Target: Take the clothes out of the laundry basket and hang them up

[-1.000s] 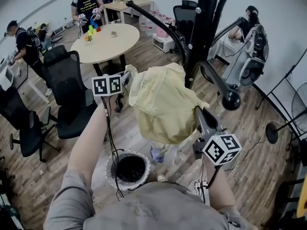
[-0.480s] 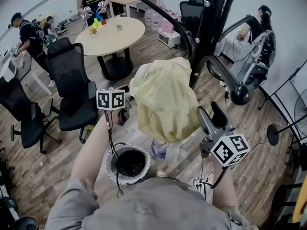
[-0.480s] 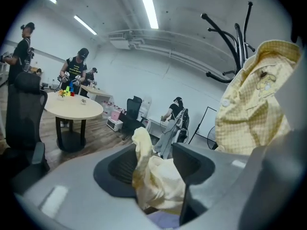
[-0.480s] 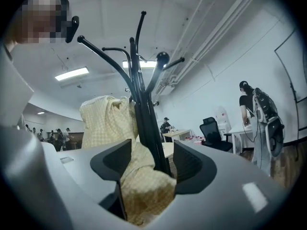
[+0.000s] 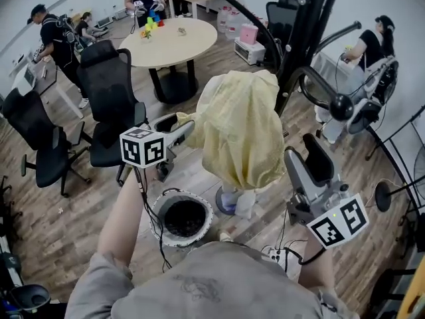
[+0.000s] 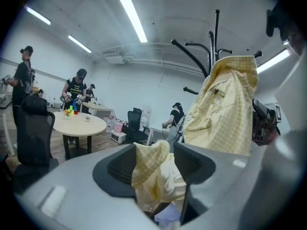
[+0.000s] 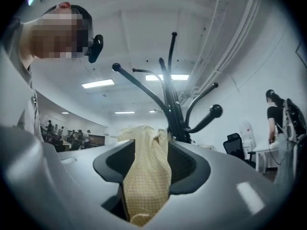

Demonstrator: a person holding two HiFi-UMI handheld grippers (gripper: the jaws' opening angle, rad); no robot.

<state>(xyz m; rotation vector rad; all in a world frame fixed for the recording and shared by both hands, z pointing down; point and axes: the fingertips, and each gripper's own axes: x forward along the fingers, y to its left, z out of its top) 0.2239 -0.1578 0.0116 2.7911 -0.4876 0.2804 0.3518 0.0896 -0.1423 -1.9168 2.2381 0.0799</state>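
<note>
A pale yellow checked garment (image 5: 239, 128) hangs draped over an arm of the black coat rack (image 5: 302, 45). My left gripper (image 5: 178, 129) is shut on a corner of it, and the left gripper view shows that cloth (image 6: 151, 169) pinched between the jaws. My right gripper (image 5: 307, 167) stands just right of the garment. Its jaws have just been opening wide, then closing a little; they stand open, apart from the cloth. In the right gripper view the garment (image 7: 144, 176) shows in the gap between them. The white round laundry basket (image 5: 158, 226) sits on the floor below.
A rack arm with a ball end (image 5: 342, 105) juts out to the right. A round table (image 5: 176, 42) and black office chairs (image 5: 113, 98) stand at the left. People stand at the back and one sits at the right (image 5: 375, 42). Cables lie on the floor.
My right gripper has let go of the garment's right side, opened and drawn back toward the lower right. The left gripper has shifted a little while keeping hold of the corner.
</note>
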